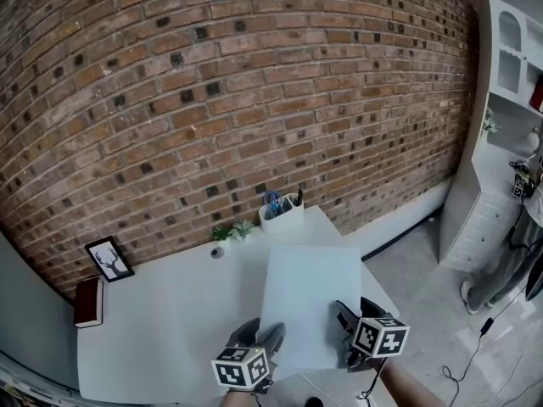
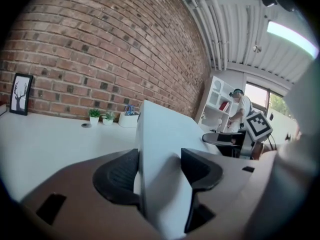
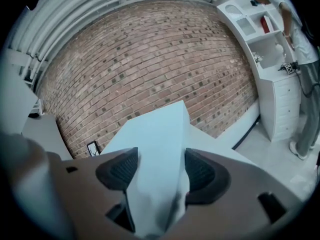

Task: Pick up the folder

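Observation:
The folder (image 1: pixel 310 299) is a wide, flat, pale blue-white sheet, held tilted above the white table (image 1: pixel 170 312). My left gripper (image 1: pixel 263 333) grips its near left corner and my right gripper (image 1: pixel 344 316) its near right edge. In the left gripper view the folder (image 2: pixel 160 134) runs edge-on between the dark pads of the left gripper (image 2: pixel 160 171), which press on it. In the right gripper view the folder (image 3: pixel 155 139) fills the gap of the right gripper (image 3: pixel 160 171), with both pads against it.
At the table's back edge by the brick wall stand a white pen cup (image 1: pixel 282 213) and small plants (image 1: pixel 231 231). A framed picture (image 1: pixel 109 259) and a dark red book (image 1: pixel 88 302) sit far left. A white shelf unit (image 1: pixel 509 100) and a person (image 1: pixel 517 253) are to the right.

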`<act>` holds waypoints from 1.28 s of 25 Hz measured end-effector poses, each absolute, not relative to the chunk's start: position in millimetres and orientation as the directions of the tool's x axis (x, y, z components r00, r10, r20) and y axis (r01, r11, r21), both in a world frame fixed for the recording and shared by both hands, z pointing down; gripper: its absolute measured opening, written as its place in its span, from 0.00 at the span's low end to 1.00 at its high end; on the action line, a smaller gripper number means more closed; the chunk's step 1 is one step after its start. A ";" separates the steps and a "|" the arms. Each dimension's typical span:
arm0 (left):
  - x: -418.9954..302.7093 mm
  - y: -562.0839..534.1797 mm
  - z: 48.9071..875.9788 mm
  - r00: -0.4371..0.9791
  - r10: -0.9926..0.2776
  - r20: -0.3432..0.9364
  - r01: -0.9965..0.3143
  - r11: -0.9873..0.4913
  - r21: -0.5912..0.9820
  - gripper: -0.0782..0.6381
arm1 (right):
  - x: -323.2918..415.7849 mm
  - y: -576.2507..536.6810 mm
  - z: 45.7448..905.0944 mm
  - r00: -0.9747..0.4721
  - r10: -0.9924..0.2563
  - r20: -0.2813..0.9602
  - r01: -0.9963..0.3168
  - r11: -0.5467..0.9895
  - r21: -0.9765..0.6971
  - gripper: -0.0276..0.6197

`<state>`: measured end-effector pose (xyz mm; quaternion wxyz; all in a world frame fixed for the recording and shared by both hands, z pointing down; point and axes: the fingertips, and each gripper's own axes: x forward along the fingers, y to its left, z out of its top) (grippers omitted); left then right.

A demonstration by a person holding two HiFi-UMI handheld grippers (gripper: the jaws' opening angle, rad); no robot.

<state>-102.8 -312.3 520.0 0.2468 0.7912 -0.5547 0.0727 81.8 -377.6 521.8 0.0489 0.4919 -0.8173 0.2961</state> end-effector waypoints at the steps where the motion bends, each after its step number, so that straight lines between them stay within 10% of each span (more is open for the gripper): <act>1: -103.6 -313.8 512.6 0.372 -0.850 0.373 -0.915 -0.269 0.300 0.48 | 80.7 -378.8 513.8 -0.511 -0.783 0.356 -0.833 0.348 -0.430 0.50; 32: -93.9 -326.0 384.8 0.375 -0.923 0.085 -0.918 -0.357 0.175 0.48 | 90.9 -383.2 365.0 -0.462 -0.883 0.084 -0.864 0.426 -0.267 0.49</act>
